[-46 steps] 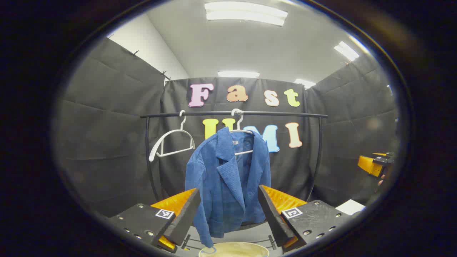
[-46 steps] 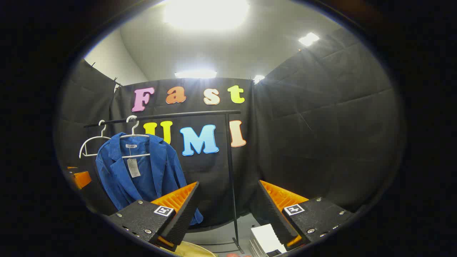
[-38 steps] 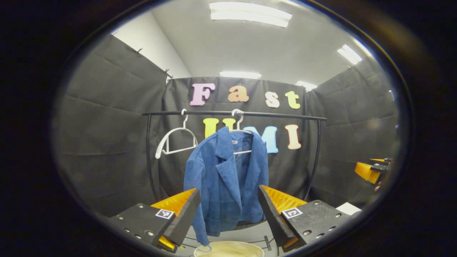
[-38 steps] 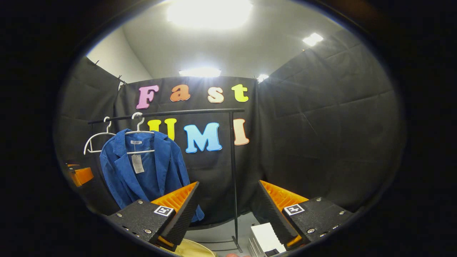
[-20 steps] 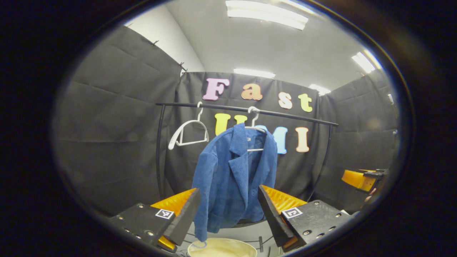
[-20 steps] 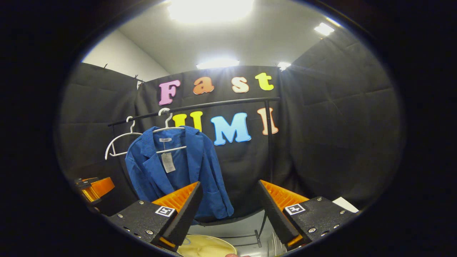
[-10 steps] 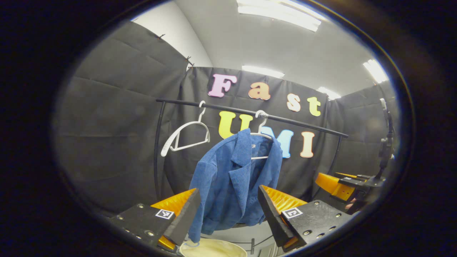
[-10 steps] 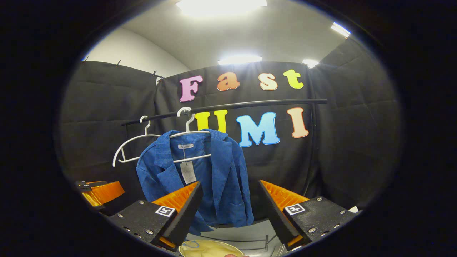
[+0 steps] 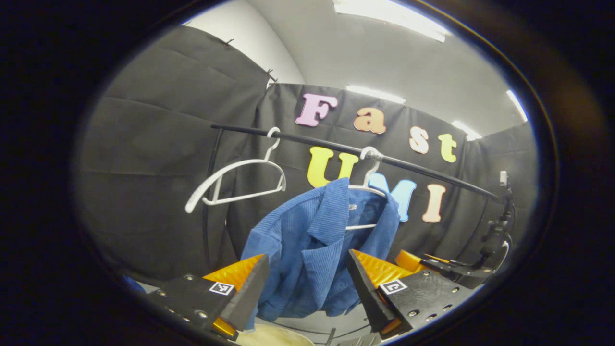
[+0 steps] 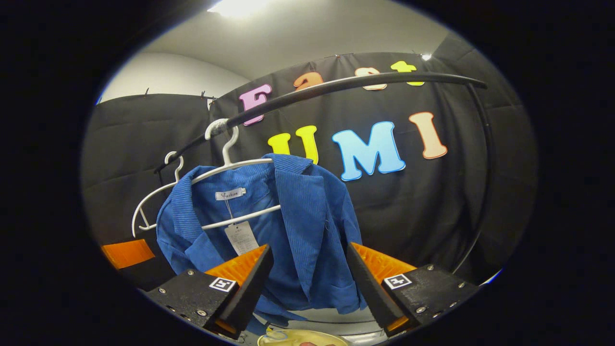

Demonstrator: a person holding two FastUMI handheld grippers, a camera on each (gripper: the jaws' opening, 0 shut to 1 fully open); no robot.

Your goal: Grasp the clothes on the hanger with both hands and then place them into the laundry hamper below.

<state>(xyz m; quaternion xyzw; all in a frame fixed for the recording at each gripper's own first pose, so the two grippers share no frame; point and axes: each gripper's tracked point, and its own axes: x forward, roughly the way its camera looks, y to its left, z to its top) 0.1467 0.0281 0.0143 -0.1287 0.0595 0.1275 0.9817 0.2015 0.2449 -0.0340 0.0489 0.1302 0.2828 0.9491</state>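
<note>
A blue corduroy jacket [image 9: 312, 250] [image 10: 298, 226] hangs on a white hanger [image 9: 367, 190] [image 10: 230, 166] from the black rail [image 9: 413, 169] [image 10: 346, 82]. My left gripper [image 9: 303, 283] is open just short of the jacket's left front, which shows between its fingers. My right gripper [image 10: 307, 283] is open too, close before the jacket's right front. The pale rim of the hamper [image 9: 274, 337] [image 10: 300, 339] shows below the jacket. In the left gripper view the right gripper [image 9: 442, 266] is at the lower right; in the right gripper view the left gripper [image 10: 127, 253] is at the lower left.
An empty white hanger [image 9: 235, 180] [image 10: 153, 199] hangs on the rail left of the jacket. The rail's black uprights [image 9: 207, 211] [image 10: 483, 192] stand on either side. A paper tag [image 10: 240, 236] dangles inside the jacket's collar.
Both grippers have moved closer to the jacket, which now looms larger in each view. The right gripper has swung left to face it. Both stay open.
</note>
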